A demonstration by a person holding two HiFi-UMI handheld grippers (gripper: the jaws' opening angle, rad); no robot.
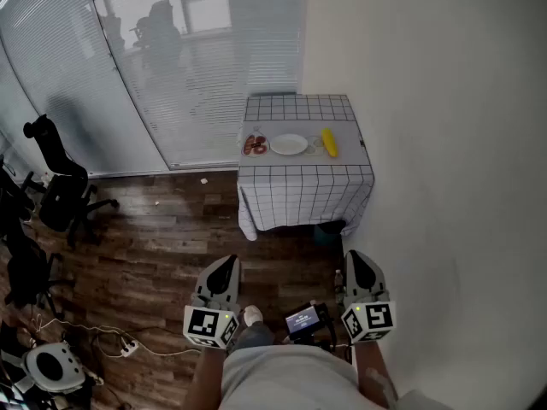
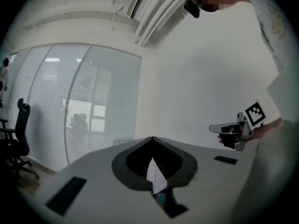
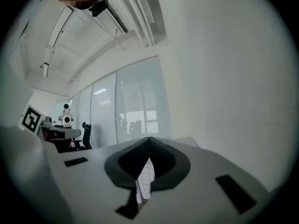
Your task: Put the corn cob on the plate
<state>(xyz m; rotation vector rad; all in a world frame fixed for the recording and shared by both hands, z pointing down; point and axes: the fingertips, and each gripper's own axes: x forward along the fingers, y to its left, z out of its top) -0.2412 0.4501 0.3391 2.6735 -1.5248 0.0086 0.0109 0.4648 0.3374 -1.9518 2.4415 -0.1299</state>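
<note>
A yellow corn cob lies on the small table with a checked cloth, right of a white plate. The table stands far ahead by the wall. My left gripper and right gripper are held level close to my body, well short of the table. Both are shut with nothing between the jaws. In the left gripper view the shut left gripper frames a sliver of the checked cloth, and the right gripper shows off to the side. The right gripper view shows the shut right gripper likewise.
A reddish food item lies left of the plate. Black office chairs stand at the left by a glass wall with blinds. A power strip with cables lies on the wooden floor. A white wall runs along the right.
</note>
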